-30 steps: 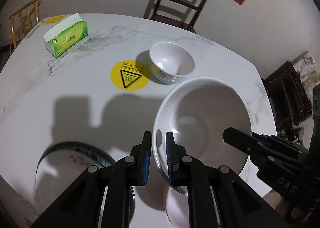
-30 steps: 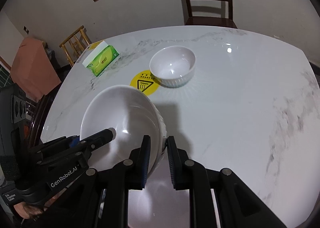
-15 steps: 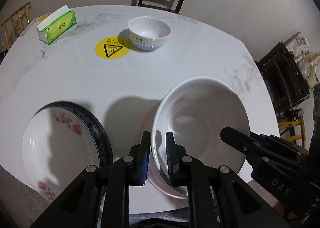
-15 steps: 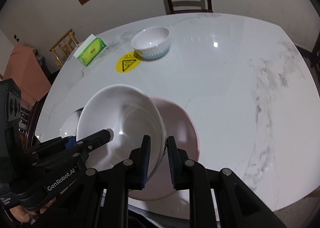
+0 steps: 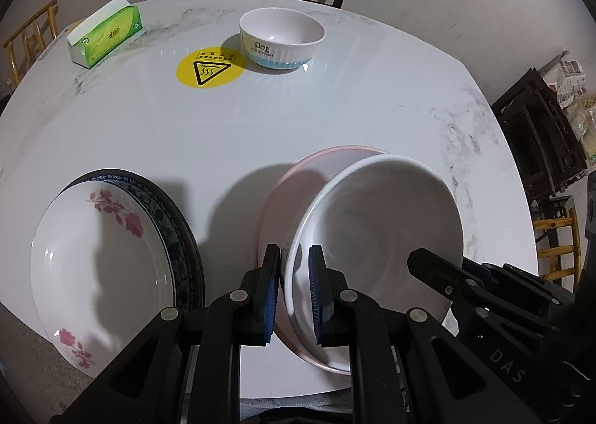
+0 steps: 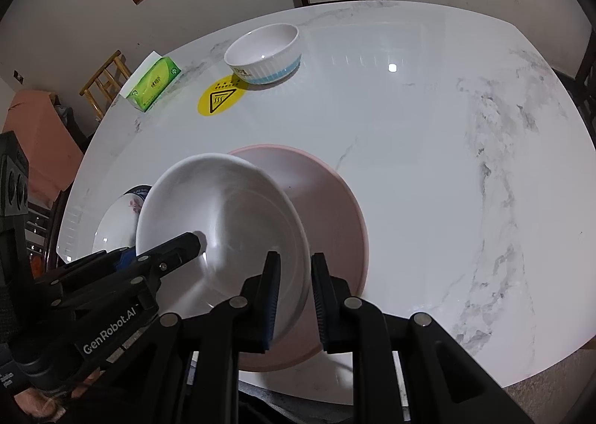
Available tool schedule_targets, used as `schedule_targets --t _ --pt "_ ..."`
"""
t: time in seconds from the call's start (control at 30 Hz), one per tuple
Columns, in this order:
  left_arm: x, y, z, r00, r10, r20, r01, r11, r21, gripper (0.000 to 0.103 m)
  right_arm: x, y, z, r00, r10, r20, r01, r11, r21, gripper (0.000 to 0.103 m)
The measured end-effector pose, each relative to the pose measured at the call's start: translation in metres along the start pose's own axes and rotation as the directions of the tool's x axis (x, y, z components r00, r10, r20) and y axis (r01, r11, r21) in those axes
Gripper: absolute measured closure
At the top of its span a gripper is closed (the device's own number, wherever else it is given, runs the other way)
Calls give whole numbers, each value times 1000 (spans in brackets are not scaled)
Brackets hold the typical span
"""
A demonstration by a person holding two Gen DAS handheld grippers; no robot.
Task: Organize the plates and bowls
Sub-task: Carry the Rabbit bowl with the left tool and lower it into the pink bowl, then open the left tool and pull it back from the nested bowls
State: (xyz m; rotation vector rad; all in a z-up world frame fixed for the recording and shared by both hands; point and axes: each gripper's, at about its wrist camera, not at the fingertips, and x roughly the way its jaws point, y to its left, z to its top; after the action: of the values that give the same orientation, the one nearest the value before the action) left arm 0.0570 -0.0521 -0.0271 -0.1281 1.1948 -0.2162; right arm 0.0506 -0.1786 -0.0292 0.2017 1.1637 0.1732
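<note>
Left wrist view: left gripper (image 5: pixel 294 290) and right gripper (image 6: pixel 295 297) both pinch the big white bowl's (image 5: pixel 376 234) rim, tilted over the pink plate (image 5: pixel 298 182), floral plate (image 5: pixel 97 267) at nine o'clock.

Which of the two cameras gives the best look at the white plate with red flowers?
The left wrist view: the white plate with red flowers shows almost whole, stacked on a dark blue-patterned plate. In the right wrist view only a sliver shows behind the large white bowl.
</note>
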Motion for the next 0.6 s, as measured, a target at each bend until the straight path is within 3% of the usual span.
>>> schedule_targets --t 0.6 --pt "2 -10 0 999 45 25 -46 998 30 91 16 1 6 999 -22 -26 22 1000 4 83"
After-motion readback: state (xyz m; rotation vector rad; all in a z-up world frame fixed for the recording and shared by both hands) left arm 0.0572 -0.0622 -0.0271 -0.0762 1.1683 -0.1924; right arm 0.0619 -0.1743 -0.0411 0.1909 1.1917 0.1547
